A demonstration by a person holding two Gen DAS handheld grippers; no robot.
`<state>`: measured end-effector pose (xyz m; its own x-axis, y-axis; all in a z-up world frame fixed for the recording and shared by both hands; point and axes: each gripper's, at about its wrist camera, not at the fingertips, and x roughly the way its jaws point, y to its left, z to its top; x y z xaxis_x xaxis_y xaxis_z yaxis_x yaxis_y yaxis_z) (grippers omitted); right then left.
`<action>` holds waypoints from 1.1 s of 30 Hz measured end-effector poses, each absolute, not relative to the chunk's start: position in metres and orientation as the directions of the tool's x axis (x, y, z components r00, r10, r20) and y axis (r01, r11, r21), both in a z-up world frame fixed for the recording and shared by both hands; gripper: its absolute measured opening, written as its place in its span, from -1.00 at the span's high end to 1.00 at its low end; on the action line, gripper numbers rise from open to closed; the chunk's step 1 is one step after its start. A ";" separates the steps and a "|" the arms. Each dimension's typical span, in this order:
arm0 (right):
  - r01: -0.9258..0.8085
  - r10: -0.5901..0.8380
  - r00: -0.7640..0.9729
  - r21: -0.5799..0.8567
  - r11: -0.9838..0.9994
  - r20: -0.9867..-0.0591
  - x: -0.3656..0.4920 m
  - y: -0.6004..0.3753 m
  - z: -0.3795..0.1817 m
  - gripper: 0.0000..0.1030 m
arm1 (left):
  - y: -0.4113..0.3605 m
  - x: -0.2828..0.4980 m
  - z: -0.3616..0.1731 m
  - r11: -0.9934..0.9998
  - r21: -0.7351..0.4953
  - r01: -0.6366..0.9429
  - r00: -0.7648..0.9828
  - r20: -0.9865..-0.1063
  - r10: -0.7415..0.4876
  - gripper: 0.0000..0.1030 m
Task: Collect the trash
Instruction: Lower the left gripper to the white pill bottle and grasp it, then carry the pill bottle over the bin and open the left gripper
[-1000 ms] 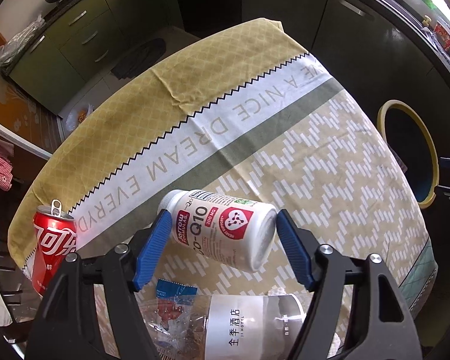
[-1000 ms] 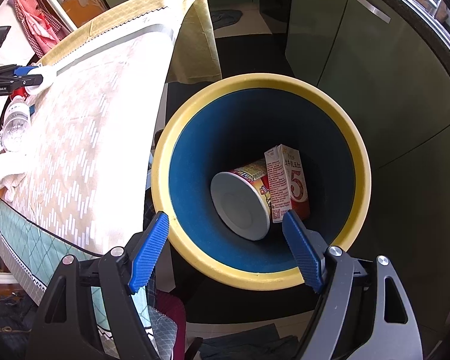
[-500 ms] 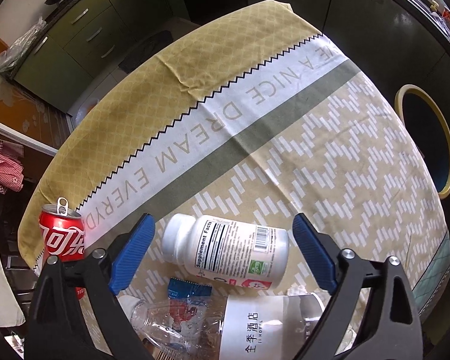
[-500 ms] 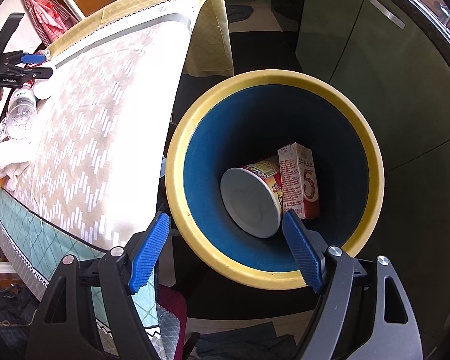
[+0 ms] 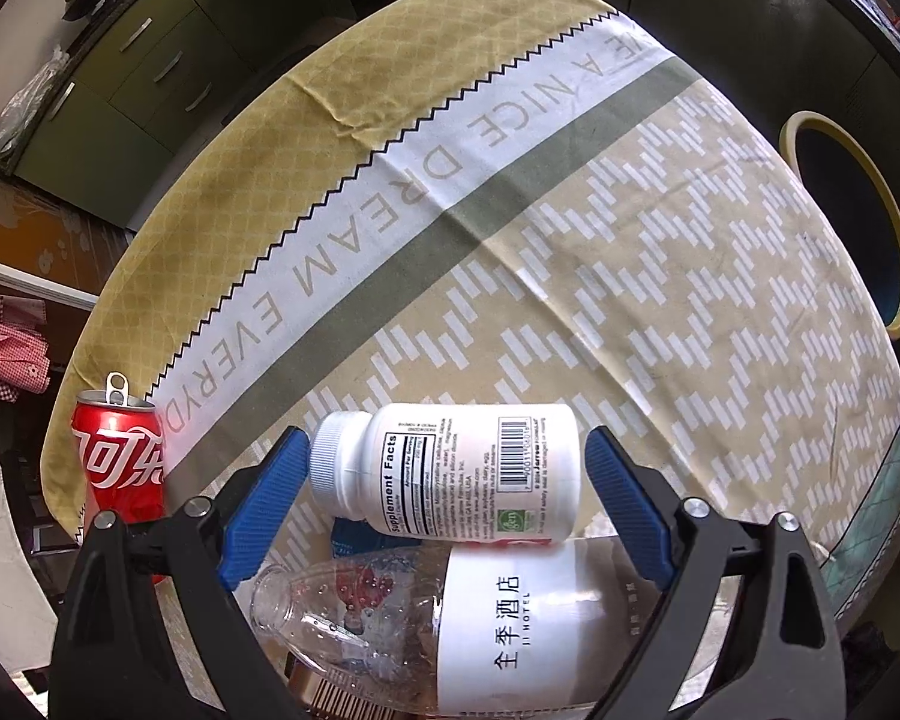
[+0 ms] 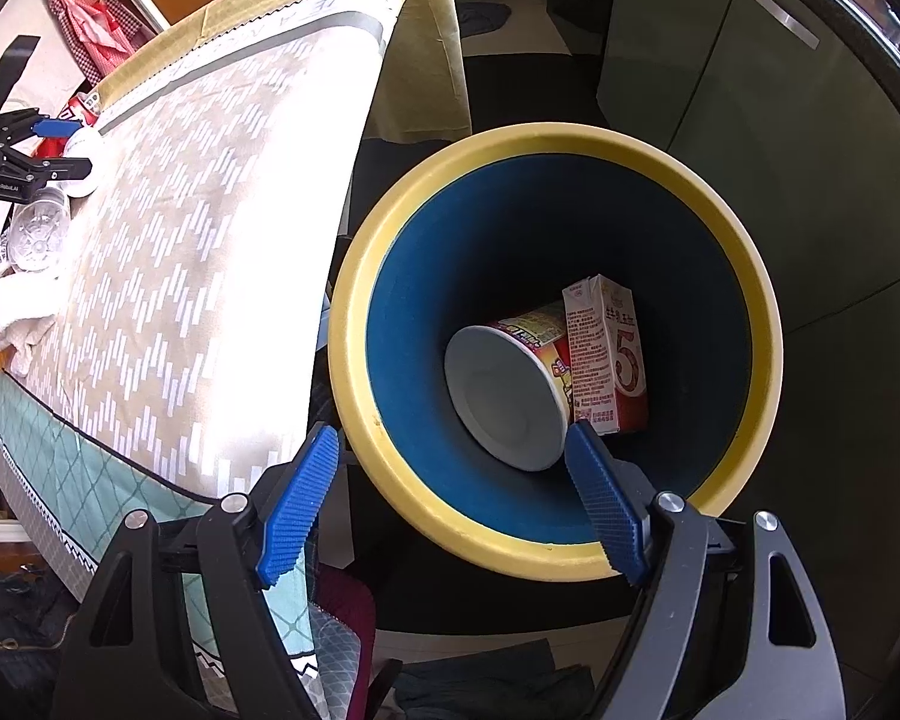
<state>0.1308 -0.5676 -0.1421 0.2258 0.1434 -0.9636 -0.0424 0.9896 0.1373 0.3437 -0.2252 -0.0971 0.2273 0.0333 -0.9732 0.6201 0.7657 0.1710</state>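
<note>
A white supplement bottle (image 5: 450,471) lies on its side between the blue fingers of my left gripper (image 5: 444,462); the pads are at its cap and base, and I cannot tell if they press it. Below it lies a clear plastic water bottle (image 5: 450,618) with a white label. A red cola can (image 5: 117,459) stands at the left table edge. My right gripper (image 6: 450,468) is open and empty above the yellow-rimmed blue trash bin (image 6: 768,324), which holds a noodle cup (image 6: 510,396) and a milk carton (image 6: 606,354). The bin also shows in the left wrist view (image 5: 870,204).
The table carries a yellow and beige patterned cloth (image 5: 570,276). In the right wrist view my left gripper (image 6: 30,150) is at the table's far side, beside a white crumpled tissue (image 6: 18,306). Green cabinets (image 6: 750,90) stand behind the bin.
The supplement bottle dropped from my left gripper, rolled label-side over, and now lies level between the fingers again. The right gripper drifted slightly left over the bin.
</note>
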 end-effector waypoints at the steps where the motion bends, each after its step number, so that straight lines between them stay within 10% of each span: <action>1: -0.045 0.145 0.226 0.138 0.989 -0.963 0.131 -0.567 -0.142 -0.50 | -0.223 0.343 -0.099 0.770 0.171 0.614 0.226 -0.973 0.036 -0.59; 16: 0.001 0.172 0.320 0.182 0.983 -0.932 0.110 -0.586 -0.115 -0.50 | -0.249 0.323 -0.047 0.756 0.130 0.641 0.284 -0.956 -0.076 -0.57; 33: 0.153 0.123 0.418 0.204 0.967 -0.900 0.030 -0.662 -0.082 -0.51 | -0.520 0.218 -0.078 0.466 0.049 0.883 0.166 -0.963 -0.212 -0.58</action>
